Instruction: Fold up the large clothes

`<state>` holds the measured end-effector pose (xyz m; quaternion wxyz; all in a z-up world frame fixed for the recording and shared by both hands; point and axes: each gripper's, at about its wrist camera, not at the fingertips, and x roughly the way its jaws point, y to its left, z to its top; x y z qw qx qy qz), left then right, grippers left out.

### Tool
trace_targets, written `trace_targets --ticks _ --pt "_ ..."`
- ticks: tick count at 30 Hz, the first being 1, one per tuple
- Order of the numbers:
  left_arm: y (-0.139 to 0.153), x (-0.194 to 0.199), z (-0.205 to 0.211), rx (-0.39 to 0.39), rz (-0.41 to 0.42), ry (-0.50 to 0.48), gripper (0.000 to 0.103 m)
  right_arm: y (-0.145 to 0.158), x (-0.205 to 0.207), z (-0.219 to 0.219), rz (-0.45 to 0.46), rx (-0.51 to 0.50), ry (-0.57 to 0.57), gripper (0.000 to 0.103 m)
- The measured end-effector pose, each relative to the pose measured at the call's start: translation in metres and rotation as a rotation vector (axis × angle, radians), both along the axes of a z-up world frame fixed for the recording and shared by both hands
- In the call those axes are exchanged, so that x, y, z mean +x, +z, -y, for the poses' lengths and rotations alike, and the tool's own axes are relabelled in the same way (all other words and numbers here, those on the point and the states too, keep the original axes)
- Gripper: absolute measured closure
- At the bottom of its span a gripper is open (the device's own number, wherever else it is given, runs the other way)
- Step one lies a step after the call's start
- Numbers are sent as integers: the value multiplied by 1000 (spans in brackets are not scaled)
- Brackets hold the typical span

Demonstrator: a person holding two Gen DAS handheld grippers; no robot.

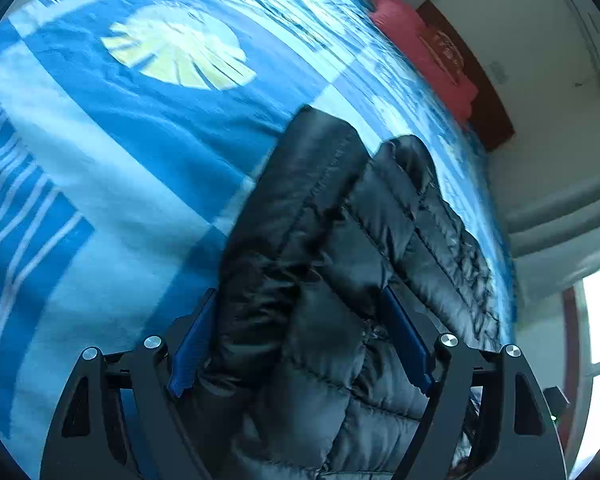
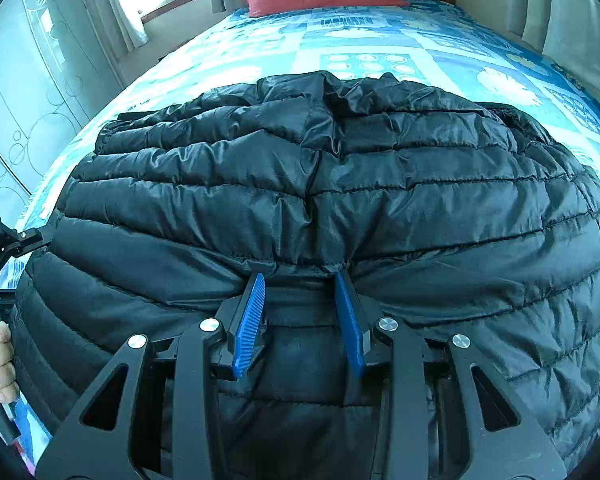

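Right wrist: jacket (image 2: 340,184) hem between fingers (image 2: 350,320).

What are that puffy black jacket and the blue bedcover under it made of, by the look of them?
The black jacket looks like thin nylon or polyester shell over soft padding: it has a slight sheen, fine crinkles and stitched horizontal puffed bands. Whether the fill is down or synthetic cannot be told. The bedcover looks like matte woven cloth, perhaps cotton, with printed blue and white patches and no shine.
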<state>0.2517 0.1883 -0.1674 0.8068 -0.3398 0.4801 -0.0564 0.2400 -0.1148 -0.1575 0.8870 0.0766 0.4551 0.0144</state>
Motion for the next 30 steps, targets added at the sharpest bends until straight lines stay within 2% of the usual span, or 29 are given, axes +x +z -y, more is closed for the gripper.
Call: trace_targets --ticks 3,7,9,11,14,17,23,30 --pt "1 1 5 21 21 -48 27 0 0 0 3 -2 1 67" --pt "-6 5 0 -6 13 -15 30 0 -2 -1 8 -4 4 67" --pt "-1 4 7 34 28 -34 38 0 -2 -1 10 -4 3 67" --pt "3 1 12 40 43 -47 56 0 -2 -1 14 -9 5 67" --pt "18 -4 17 38 79 -53 74 0 -4 -3 18 -14 5 67" --pt "41 -13 24 68 125 -50 79 0 -4 -4 14 -4 9 67" --pt "97 -29 55 112 220 -66 80 17 -11 11 33 47 1 67" --pt "157 -42 134 194 309 -160 80 54 -52 71 99 75 -58 64"
